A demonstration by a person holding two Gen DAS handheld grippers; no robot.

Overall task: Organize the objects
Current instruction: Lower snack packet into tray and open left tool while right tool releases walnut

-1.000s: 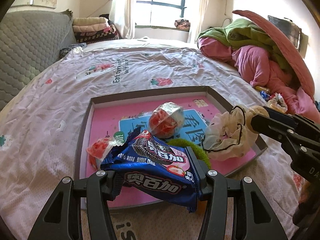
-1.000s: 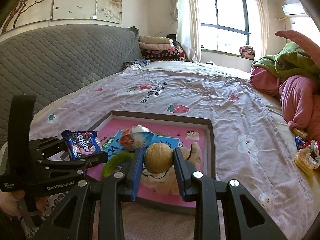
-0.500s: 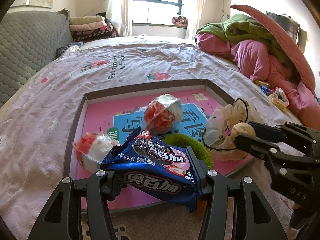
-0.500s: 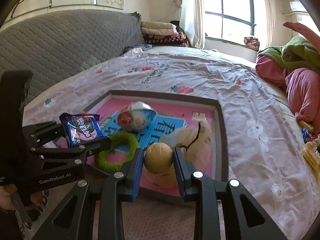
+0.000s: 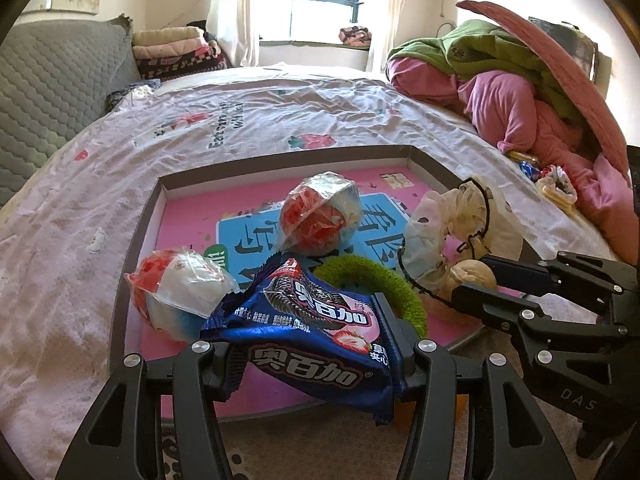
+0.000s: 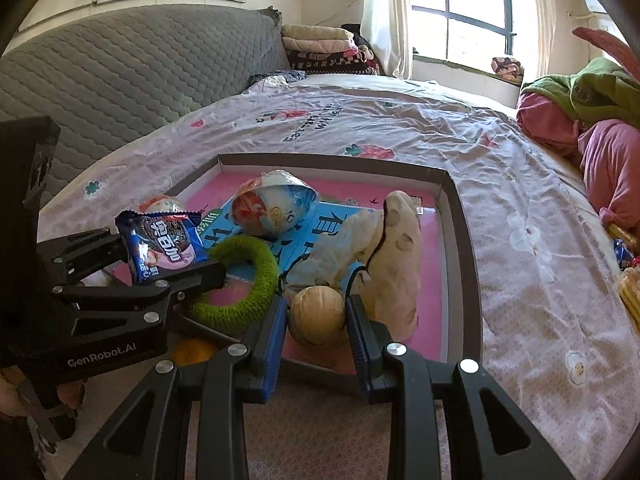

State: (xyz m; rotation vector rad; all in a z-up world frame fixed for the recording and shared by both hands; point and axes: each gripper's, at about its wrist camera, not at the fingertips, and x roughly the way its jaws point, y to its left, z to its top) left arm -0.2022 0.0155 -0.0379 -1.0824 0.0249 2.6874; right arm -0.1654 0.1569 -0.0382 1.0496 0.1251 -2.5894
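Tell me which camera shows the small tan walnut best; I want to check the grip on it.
The right wrist view: the small tan walnut sits centred and close between the right gripper fingers, both contact sides visible. The left wrist view shows it only from the side, smaller, partly hidden by a finger.

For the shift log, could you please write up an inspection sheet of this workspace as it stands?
Surface: shallow grey-rimmed cardboard tray with pink floor on a strawberry-print bedsheet.
Job's things: blue foil biscuit packet; tan walnut; two plastic-wrapped red-and-white egg toys; fuzzy green ring; cream drawstring pouch.
Clutter: snack wrappers on the sheet beside the tray.
Grippers: left claw shut on the packet; right claw shut on the walnut.
Cables: nothing seen.
Surroundings: grey quilted headboard, folded blankets, pink and green bedding heap, window.
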